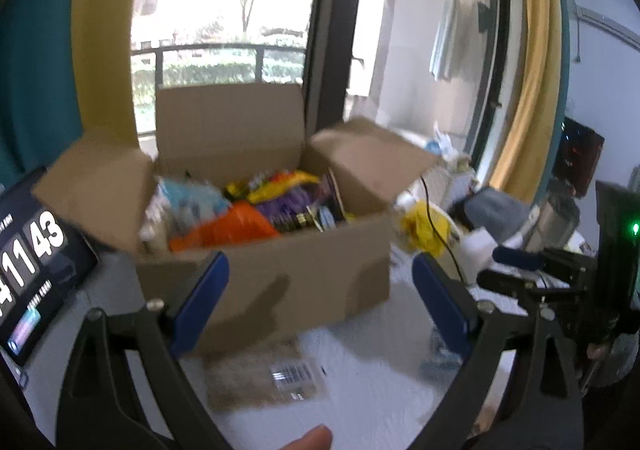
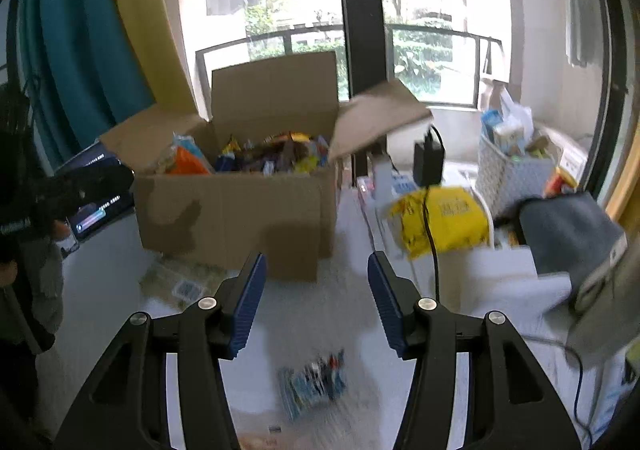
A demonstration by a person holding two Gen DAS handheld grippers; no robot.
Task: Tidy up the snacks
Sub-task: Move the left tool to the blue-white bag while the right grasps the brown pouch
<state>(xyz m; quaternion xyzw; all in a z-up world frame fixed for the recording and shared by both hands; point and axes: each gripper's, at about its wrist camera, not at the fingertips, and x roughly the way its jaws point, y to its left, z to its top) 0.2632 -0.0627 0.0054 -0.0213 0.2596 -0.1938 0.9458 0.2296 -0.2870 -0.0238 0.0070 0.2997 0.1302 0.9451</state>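
An open cardboard box (image 1: 280,282) (image 2: 236,210) stands on the white table, filled with colourful snack packets (image 1: 240,226) (image 2: 276,158). A clear beige packet with a barcode (image 1: 264,378) (image 2: 180,282) lies in front of the box. A small blue packet (image 2: 312,382) (image 1: 440,354) lies on the table below my right gripper. My left gripper (image 1: 320,290) is open, its blue pads wide apart with nothing between them, and points at the box front. My right gripper (image 2: 318,290) is also open and holds nothing; it points at the box's right corner. Both views are motion-blurred.
A tablet showing a clock (image 1: 32,262) sits left of the box. To the right lie a yellow bag (image 2: 440,218), a black charger with cable (image 2: 428,162), a white basket (image 2: 508,174) and a grey cloth (image 2: 568,234). A fingertip (image 1: 312,438) shows at the bottom.
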